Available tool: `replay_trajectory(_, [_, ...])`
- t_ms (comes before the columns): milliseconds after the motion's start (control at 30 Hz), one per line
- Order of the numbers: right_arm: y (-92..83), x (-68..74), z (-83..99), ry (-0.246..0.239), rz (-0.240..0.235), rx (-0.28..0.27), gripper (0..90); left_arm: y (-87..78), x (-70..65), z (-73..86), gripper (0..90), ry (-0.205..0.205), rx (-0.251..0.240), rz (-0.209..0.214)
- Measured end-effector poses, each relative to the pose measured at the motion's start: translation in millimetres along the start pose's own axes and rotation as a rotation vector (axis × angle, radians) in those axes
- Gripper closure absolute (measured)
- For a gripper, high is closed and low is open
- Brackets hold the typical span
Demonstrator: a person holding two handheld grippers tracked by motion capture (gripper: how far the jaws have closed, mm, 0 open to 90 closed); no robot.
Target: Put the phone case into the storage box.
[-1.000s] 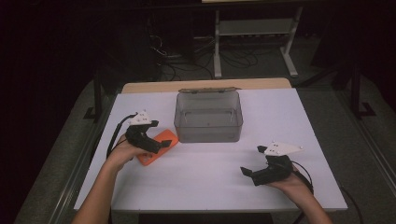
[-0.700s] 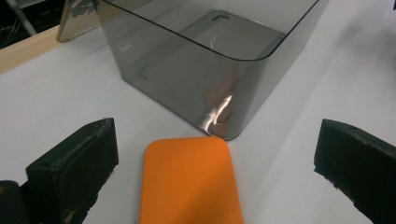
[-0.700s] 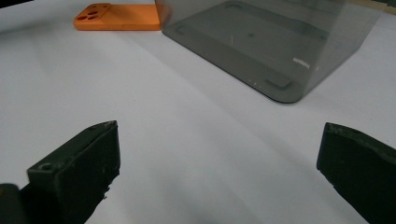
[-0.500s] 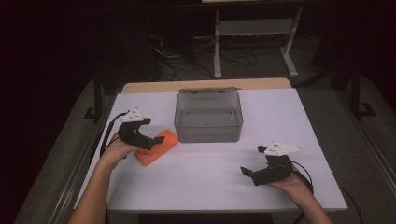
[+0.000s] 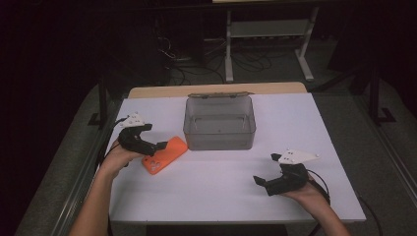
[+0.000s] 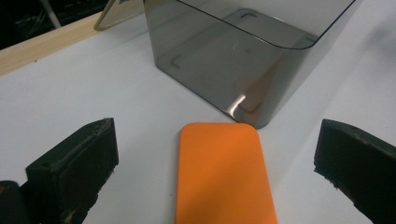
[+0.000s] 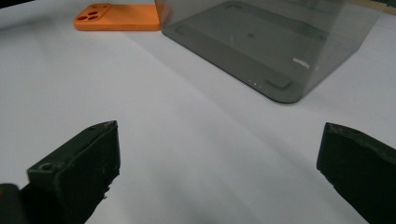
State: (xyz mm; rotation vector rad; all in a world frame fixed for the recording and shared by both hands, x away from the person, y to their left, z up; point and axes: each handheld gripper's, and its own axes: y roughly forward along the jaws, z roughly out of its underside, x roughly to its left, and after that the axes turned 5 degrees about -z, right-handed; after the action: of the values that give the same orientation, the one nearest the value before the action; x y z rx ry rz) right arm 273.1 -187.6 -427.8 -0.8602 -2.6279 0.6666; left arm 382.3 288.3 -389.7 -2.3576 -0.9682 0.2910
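Phone case [image 5: 163,155], orange and lying flat with its camera cut-outs facing up, sat on the white worktop [image 5: 221,191] just beside the near left corner of the smoky grey plastic box [image 5: 220,123], one short end close against the box wall. My left hand-held gripper [image 5: 156,146] hovered at the case's other end with its jaws spread wide and nothing between them; in the left gripper view the case [image 6: 223,172] lay centred between the two black pads, which I judged a line-up for pinching it by its long edges. The box [image 6: 243,56] stood open-topped and empty, a likely place to drop the case. My right hand-held gripper [image 5: 263,183] rested near the front right of the worktop, jaws also wide apart and unladen, well away from the case, probably kept clear so the left had room.
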Motion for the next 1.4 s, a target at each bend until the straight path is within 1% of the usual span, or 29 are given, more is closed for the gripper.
replay_trajectory(233, [0.2,-0.1,0.1,0.001,-0.001,-0.001,0.0,-1.7,2.7,3.1,0.0,0.0,0.009,-0.005])
replay_trajectory(433, [0.3,0.1,0.1,0.002,-0.001,0.001,0.0,-1.3,3.3,6.0,0.0,0.009,0.035,-0.003])
replay_trajectory(533, [0.4,0.2,0.1,0.002,-0.002,0.001,0.0,-0.8,3.2,7.2,0.0,0.007,0.046,-0.002])
replay_trajectory(700, [0.6,0.2,0.1,0.003,-0.003,0.001,0.0,1.5,2.8,9.3,0.0,0.017,0.081,0.001])
replay_trajectory(933, [0.7,0.1,0.1,0.003,-0.003,0.003,0.0,5.4,0.7,12.2,0.0,0.024,0.117,0.013])
replay_trajectory(1200, [0.4,0.0,0.2,0.003,-0.002,0.002,0.0,9.3,-0.9,17.4,0.0,0.035,0.162,0.005])
replay_trajectory(1300, [0.3,0.1,0.1,0.003,-0.002,0.002,0.0,10.4,-2.0,20.4,0.0,0.033,0.18,0.001])
replay_trajectory(1400, [0.4,0.0,0.2,0.003,-0.002,0.003,0.0,11.2,-2.2,22.1,0.0,0.038,0.189,0.003])
